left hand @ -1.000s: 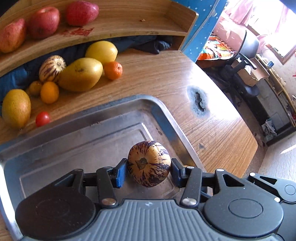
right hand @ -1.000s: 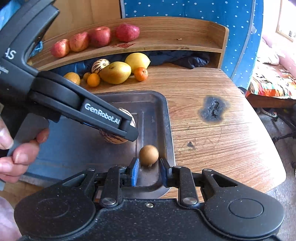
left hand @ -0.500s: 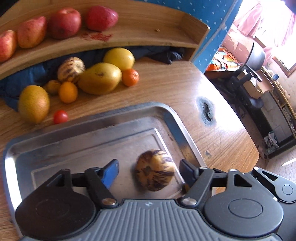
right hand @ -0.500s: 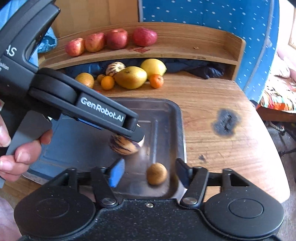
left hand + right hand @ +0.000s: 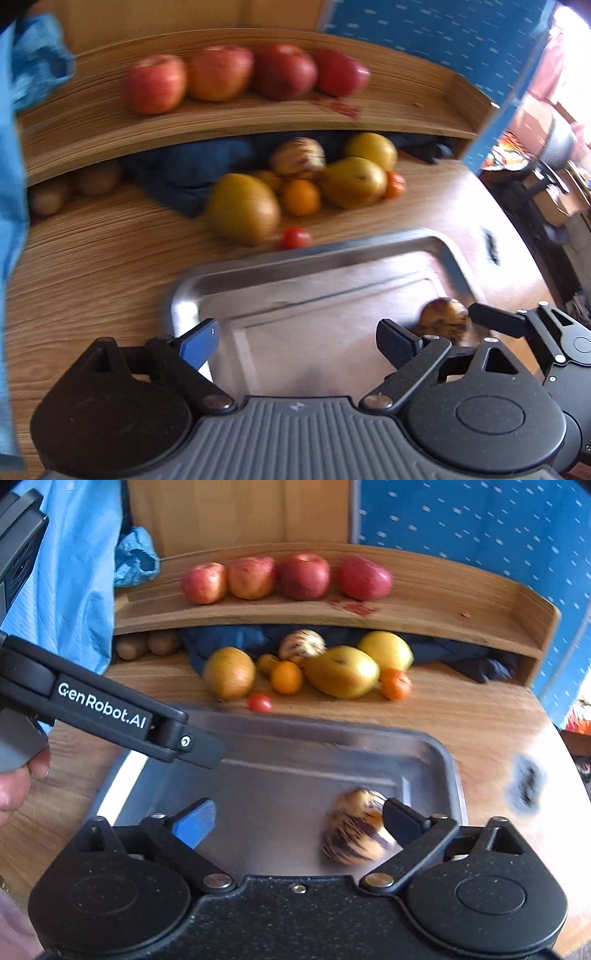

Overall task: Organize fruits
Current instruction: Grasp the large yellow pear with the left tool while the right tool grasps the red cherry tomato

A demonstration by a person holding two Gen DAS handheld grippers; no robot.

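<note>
Both sets of jaws spread wide, nothing in them! Left gripper (image 5: 295,338) hangs over the tray's (image 5: 184,295) near-left corner, right gripper (image 5: 299,818) over its middle. Striped melon (image 5: 354,827) lies inside by the right rim, beside the right gripper's right finger (image 5: 402,818). Tray floor left of it is bare; loose fruit (image 5: 341,672) crowds the bench (image 5: 480,716) beyond the far rim.

Left gripper (image 5: 295,341), fingers spread, over tray (image 5: 184,299); striped fruit (image 5: 443,319) beside.
</note>
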